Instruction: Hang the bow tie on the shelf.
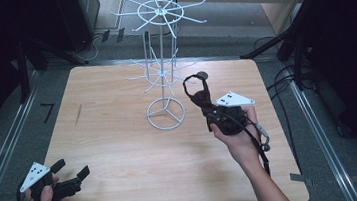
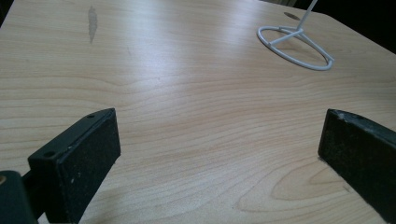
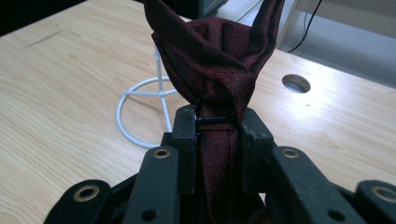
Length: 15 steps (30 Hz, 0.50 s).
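**Necktie held up beside the white rack**

A dark red necktie, already knotted, is clamped below its knot between the jaws of the right gripper, its loop raised above the tabletop just right of the white wire rack. The left gripper rests low at the tabletop's near left corner, well apart from the rack, jaws spread wide with nothing between them.
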Each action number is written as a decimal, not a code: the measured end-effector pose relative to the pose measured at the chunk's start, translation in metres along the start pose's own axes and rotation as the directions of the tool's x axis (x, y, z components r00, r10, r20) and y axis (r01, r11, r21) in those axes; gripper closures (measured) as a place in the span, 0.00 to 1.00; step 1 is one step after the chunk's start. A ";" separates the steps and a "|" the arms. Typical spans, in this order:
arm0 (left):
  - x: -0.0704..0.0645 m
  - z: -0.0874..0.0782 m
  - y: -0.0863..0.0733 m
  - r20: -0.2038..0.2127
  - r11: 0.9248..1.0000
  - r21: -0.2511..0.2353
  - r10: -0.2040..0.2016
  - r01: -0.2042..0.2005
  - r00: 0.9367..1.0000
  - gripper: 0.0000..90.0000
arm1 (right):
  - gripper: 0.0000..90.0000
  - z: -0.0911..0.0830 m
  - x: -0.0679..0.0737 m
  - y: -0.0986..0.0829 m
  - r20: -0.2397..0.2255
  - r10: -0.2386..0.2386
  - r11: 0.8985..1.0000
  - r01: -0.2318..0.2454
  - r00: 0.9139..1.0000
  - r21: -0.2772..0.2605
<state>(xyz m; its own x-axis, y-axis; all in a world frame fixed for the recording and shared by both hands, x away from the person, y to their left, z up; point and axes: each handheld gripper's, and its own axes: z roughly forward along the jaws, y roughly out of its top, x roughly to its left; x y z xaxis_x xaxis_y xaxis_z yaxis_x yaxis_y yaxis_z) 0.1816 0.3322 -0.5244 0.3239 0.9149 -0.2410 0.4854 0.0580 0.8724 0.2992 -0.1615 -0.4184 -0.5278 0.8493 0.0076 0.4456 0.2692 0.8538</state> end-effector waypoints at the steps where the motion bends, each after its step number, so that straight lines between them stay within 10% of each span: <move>1: 0.000 0.000 0.000 0.000 1.000 0.000 0.000 0.000 1.000 0.00 | 0.82 0.002 0.000 -0.001 0.000 0.001 1.000 -0.001 1.000 0.000; 15: 0.000 0.000 0.000 0.001 1.000 0.001 0.001 -0.001 1.000 0.00 | 0.81 0.039 0.007 -0.011 -0.021 0.014 0.998 -0.012 1.000 0.063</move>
<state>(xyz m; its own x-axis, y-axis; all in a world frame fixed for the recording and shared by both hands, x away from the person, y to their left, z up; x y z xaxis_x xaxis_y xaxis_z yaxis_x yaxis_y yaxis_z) 0.1816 0.3322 -0.5244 0.3250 0.9146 -0.2405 0.4856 0.0568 0.8723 0.3191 -0.1412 -0.4477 -0.5369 0.8431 0.0304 0.4966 0.2867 0.8193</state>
